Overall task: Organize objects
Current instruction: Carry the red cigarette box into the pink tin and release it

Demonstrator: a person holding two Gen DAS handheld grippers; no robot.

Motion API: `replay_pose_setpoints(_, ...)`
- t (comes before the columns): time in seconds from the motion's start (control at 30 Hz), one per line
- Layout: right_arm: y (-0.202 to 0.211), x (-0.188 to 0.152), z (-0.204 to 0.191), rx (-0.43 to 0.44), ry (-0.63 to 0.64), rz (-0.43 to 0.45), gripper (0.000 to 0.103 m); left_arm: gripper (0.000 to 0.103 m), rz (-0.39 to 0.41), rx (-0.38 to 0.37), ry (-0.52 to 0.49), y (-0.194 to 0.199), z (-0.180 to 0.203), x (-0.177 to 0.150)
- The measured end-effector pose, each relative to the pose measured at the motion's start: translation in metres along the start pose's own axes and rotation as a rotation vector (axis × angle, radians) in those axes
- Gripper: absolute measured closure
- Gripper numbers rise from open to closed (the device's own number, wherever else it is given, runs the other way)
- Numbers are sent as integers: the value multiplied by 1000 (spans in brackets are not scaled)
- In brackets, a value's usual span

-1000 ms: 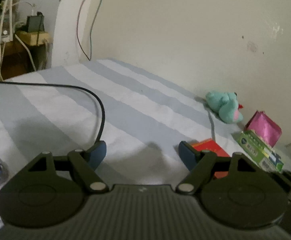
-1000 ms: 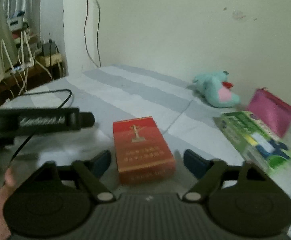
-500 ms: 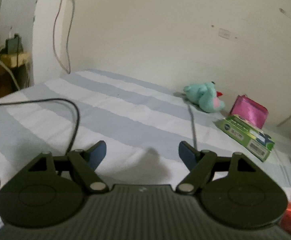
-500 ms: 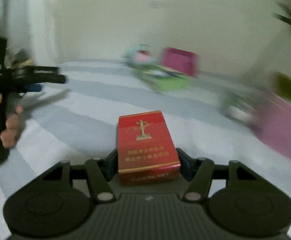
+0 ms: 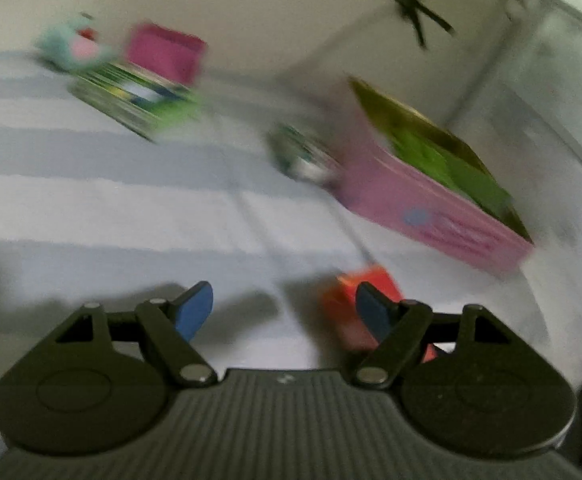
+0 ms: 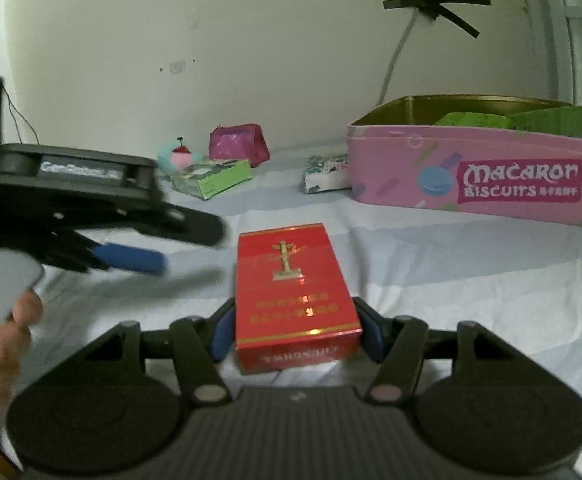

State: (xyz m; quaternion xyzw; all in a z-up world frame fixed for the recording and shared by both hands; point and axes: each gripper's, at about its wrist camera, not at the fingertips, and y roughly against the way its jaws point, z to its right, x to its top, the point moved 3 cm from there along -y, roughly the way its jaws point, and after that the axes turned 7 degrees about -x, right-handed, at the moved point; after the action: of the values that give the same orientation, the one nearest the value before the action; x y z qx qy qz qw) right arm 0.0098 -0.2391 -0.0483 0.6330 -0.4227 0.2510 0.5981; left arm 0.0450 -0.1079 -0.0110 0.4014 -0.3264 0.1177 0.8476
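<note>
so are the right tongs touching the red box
Touching: the right wrist view shows the right tongs with both blue pads pressed against the sides of the red box.

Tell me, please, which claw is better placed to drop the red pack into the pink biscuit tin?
The right claw: it is already shut on the red pack, with the open pink tin ahead to its right. The left claw is open and empty.

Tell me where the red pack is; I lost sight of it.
In the right wrist view, the red pack sits low centre, clamped between the right gripper jaws, above the striped sheet.
</note>
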Motion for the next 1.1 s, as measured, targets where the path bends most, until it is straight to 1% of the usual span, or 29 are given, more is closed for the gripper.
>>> replay_pose_setpoints(0.1, 2, 0, 7, 25, -39, 27, 46, 28, -72, -56, 22, -18, 14, -6)
replay_pose_setpoints(0.17, 2, 2, 9, 33, -44, 48, 46, 43, -94, -97, 33, -27, 25, -3)
replay_pose_setpoints(0.2, 3, 4, 11, 31, -43, 67, 46, 45, -96, -113, 22, -30, 32, 1)
replay_pose_setpoints(0.27, 9, 12, 14, 10, -22, 121, 46, 46, -81, -128, -16, -30, 53, 8)
replay_pose_setpoints(0.33, 13, 29, 17, -29, 9, 182, 46, 45, -55, -137, -62, -31, 73, 20)
replay_pose_setpoints(0.4, 15, 49, 26, -58, 16, 233, 46, 45, -26, -157, -102, -34, 95, 43)
replay_pose_setpoints(0.47, 12, 76, 39, -89, 17, 287, 46, 45, 14, -170, -128, -38, 111, 66)
replay_pose_setpoints(0.5, 8, 88, 44, -104, 21, 308, 46, 44, 46, -163, -140, -41, 118, 78)
replay_pose_setpoints(0.53, 1, 101, 50, -123, 22, 325, 46, 41, 77, -148, -153, -45, 123, 89)
replay_pose_setpoints(0.57, -9, 112, 55, -138, 20, 332, 46, 36, 106, -129, -166, -51, 127, 100)
replay_pose_setpoints(0.6, -21, 124, 61, -151, 13, 331, 46, 34, 125, -114, -173, -57, 129, 108)
replay_pose_setpoints(0.63, -32, 132, 66, -160, 3, 326, 46, 32, 137, -93, -178, -65, 130, 116)
replay_pose_setpoints(0.7, -52, 142, 73, -164, -7, 306, 44, 32, 135, -55, -169, -83, 128, 127)
replay_pose_setpoints(0.77, -77, 146, 77, -145, 15, 262, 31, 32, 126, -24, -149, -96, 120, 132)
replay_pose_setpoints(0.8, -82, 145, 79, -155, 14, 257, 21, 32, 120, -1, -138, -100, 115, 133)
replay_pose_setpoints(0.83, -79, 141, 79, -162, 5, 265, 21, 32, 117, 10, -127, -100, 113, 131)
replay_pose_setpoints(0.9, -65, 134, 82, -134, -17, 290, 21, 32, 124, -2, -122, -94, 106, 126)
replay_pose_setpoints(0.93, -58, 130, 83, -132, -27, 302, 21, 32, 129, 7, -129, -91, 104, 123)
replay_pose_setpoints(1.0, -41, 118, 85, -134, -47, 326, 21, 32, 140, 25, -134, -81, 95, 116)
replay_pose_setpoints(1.1, -14, 99, 88, -144, -96, 359, 21, 32, 152, 34, -133, -71, 97, 105)
